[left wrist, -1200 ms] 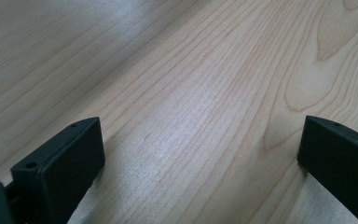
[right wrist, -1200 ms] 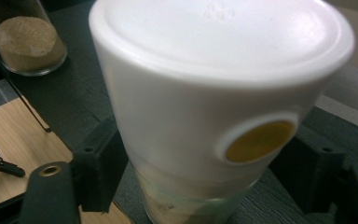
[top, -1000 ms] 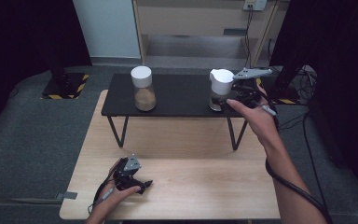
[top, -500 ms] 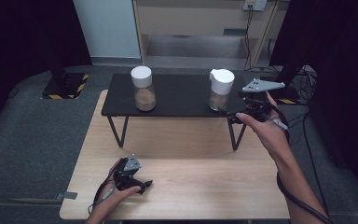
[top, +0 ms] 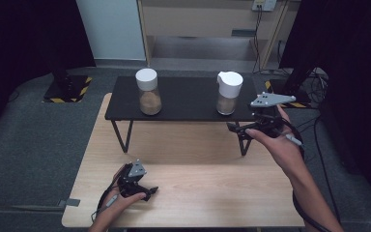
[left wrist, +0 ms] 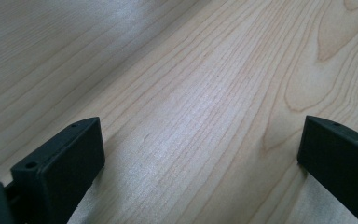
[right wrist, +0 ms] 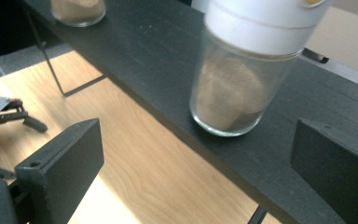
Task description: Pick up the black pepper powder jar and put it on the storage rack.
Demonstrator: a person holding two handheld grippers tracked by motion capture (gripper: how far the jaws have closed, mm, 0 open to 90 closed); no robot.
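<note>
Two glass jars with white lids and brown powder stand on a low black shelf (top: 183, 101): the left jar (top: 148, 92) and the right jar (top: 228, 93). My right gripper (top: 237, 131) hovers open just in front of the shelf's right end, below and right of the right jar. In the right gripper view, that jar (right wrist: 237, 88) stands a little beyond the wide-apart jaws of the right gripper (right wrist: 200, 135), apart from them. My left gripper (top: 145, 189) rests open low over the wooden table (top: 207, 193) near its front left. The left gripper (left wrist: 200, 140) has only bare wood (left wrist: 191, 84) between its jaws.
The shelf stands on thin black legs (top: 121, 137) at the back of the table. Grey floor surrounds the table, with cables (top: 314, 82) at the right and a cabinet (top: 207, 24) behind. The left jar (right wrist: 77, 9) and the other gripper (right wrist: 4, 116) are in the right gripper view.
My right gripper has drawn back from the right jar, moving right and toward the table's front. The jar stays on the shelf. The left gripper has not moved.
</note>
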